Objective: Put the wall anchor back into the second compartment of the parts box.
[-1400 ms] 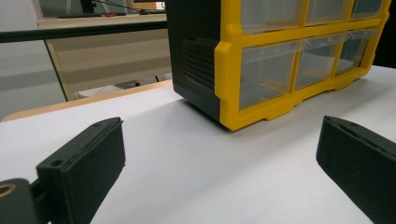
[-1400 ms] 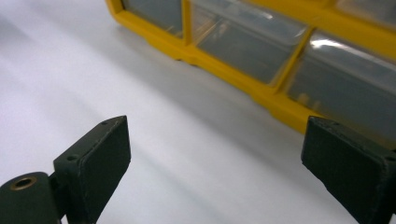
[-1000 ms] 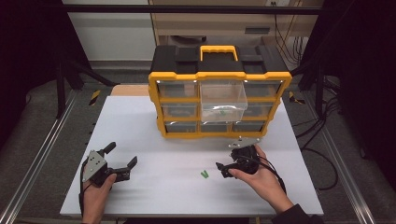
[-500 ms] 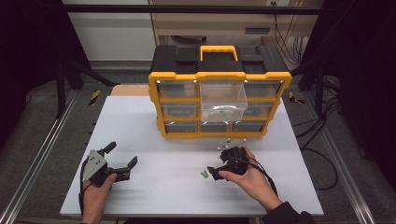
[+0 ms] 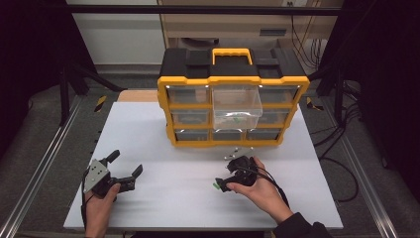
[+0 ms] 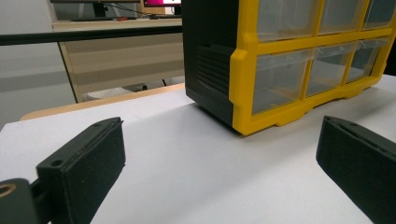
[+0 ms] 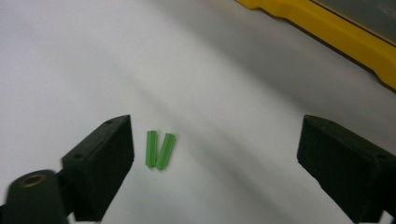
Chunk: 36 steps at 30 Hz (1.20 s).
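Right gripper view: my right gripper [image 7: 215, 163] wide open over two green wall plugs [image 7: 159, 150], near tabletop front edge. Plugs sit off-centre; shift toward them, then close on both. Left gripper [image 5: 120, 168] wide, idle.

Yellow-and-black drawer organizer [image 5: 233, 106] sits at the far middle of the white tabletop [image 5: 148, 134], yellow carry handle [image 5: 232, 51] on top. Its clear centre drawer [image 5: 236, 108] is pulled out. A few small pale bits [image 5: 236, 151] lie just in front of the organizer.
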Each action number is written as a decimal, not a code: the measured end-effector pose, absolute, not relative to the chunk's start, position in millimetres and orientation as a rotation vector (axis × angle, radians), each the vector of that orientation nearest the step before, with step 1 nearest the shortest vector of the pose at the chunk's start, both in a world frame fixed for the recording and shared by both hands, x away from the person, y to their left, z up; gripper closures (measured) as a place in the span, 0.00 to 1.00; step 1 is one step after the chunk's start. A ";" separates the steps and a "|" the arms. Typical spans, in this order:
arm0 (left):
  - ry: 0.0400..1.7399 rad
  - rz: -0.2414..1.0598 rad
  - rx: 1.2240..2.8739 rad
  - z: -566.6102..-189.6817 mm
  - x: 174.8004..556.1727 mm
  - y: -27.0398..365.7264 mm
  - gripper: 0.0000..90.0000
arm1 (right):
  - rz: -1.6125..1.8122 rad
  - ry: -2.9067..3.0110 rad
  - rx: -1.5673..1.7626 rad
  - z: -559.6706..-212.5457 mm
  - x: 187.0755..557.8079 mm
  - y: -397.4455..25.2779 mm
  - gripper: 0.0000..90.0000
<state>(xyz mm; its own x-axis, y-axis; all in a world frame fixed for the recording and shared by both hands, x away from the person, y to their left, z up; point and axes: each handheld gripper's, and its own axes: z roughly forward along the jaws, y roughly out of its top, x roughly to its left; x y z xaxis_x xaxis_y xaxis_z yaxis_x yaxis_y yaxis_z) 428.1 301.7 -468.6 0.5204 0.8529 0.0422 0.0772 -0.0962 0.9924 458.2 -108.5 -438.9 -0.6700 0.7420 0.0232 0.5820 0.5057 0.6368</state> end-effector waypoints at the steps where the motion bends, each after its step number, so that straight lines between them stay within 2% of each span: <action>1: 0.829 0.795 1.543 -468.5 428.0 301.8 0.01 | 0.911 2.493 1.145 -438.6 457.3 -105.5 0.14; 8: 0.825 0.796 1.544 -468.4 427.7 301.1 0.01 | 0.890 2.526 1.090 -441.4 455.9 -96.7 0.19; 19: 0.826 0.793 1.547 -468.6 428.3 300.9 0.01 | 0.882 2.540 1.104 -442.4 451.4 -88.4 0.39; 36: 0.824 0.791 1.552 -468.9 428.9 299.7 0.01 | 0.931 2.559 1.036 -442.2 447.0 -85.9 0.53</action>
